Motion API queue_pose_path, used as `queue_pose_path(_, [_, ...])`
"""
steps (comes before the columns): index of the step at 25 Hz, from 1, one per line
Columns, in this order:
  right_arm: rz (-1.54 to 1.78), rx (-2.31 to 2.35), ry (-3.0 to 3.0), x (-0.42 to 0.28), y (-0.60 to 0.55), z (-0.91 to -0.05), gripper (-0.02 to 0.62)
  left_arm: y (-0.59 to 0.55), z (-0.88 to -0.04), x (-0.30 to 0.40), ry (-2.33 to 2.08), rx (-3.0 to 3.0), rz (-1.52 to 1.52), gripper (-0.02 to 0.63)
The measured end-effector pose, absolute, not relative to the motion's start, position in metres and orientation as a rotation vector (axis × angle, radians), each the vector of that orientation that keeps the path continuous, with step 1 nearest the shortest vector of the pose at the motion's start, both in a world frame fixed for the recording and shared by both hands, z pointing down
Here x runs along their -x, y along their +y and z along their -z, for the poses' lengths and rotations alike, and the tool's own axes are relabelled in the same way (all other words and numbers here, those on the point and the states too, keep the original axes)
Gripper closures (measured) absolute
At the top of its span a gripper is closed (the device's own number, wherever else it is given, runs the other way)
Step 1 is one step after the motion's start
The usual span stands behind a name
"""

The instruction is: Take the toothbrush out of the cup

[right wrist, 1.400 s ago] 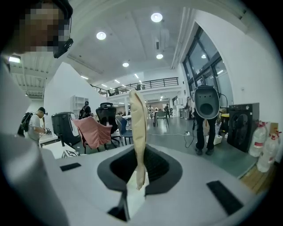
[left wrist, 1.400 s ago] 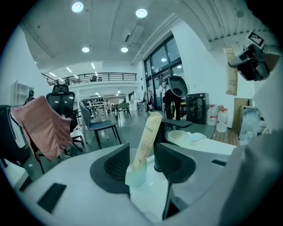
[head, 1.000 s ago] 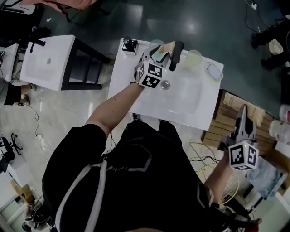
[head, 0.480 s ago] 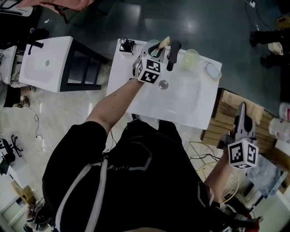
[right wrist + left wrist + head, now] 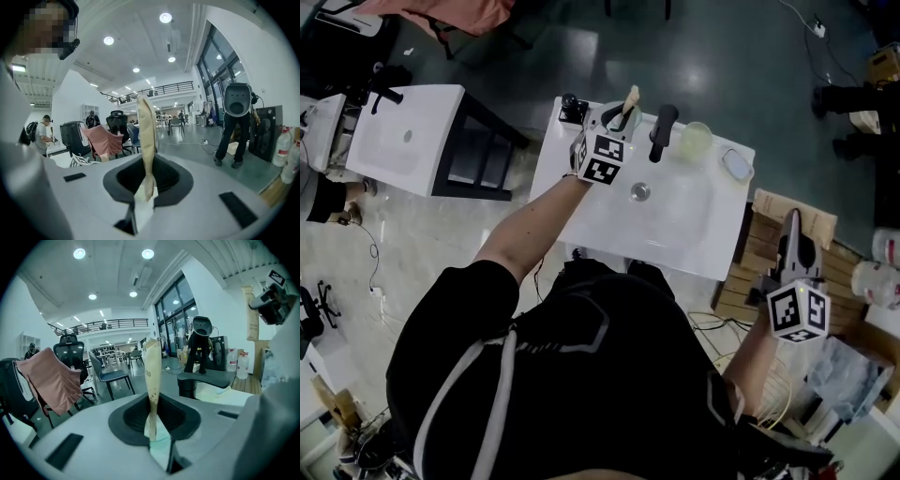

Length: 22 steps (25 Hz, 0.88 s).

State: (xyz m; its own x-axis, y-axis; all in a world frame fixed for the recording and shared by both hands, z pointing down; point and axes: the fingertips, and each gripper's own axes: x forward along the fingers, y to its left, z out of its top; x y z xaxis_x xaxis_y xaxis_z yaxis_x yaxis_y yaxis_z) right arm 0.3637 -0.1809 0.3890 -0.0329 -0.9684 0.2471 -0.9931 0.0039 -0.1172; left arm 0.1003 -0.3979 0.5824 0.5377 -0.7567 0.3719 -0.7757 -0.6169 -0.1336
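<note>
Step in hand: the grip and first lift of the toothbrush. In the left gripper view the left gripper (image 5: pixel 151 348) has just been closing, and its beige jaws now stand drawn together. Low between them sits a thin pale piece, which I take for the toothbrush (image 5: pixel 159 446).

Location: in the head view the left gripper (image 5: pixel 627 103) is at upper centre. It hangs over the cup (image 5: pixel 610 114) at the back edge of the white sink (image 5: pixel 675 220), just left of the black faucet (image 5: pixel 661 131). The toothbrush is therefore in the jaws, above or partly inside the cup. No view shows whether its lower end is clear of the rim.

Right gripper (image 5: pixel 794 232): at lower right of the head view, well away from the sink. Its jaws are pressed together with nothing between them (image 5: pixel 145 107).

Next move, as I judge it: a straight upward pull until the lower end is free, then away sideways. The cup is unheld, so a tilted pull could drag or tip it.

Appearance of the toothbrush: pale mint green, slim and smooth-looking. Only a short length shows, and the bristle end is not visible.
</note>
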Motion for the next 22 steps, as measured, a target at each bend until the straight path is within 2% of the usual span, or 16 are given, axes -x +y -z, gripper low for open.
queue_pose_path(22, [-0.295,-2.045,-2.34,-0.321,-0.232,-0.355,0.555,-0.346,-0.425,-0.018,-1.38,-2.677,-0.165,0.572])
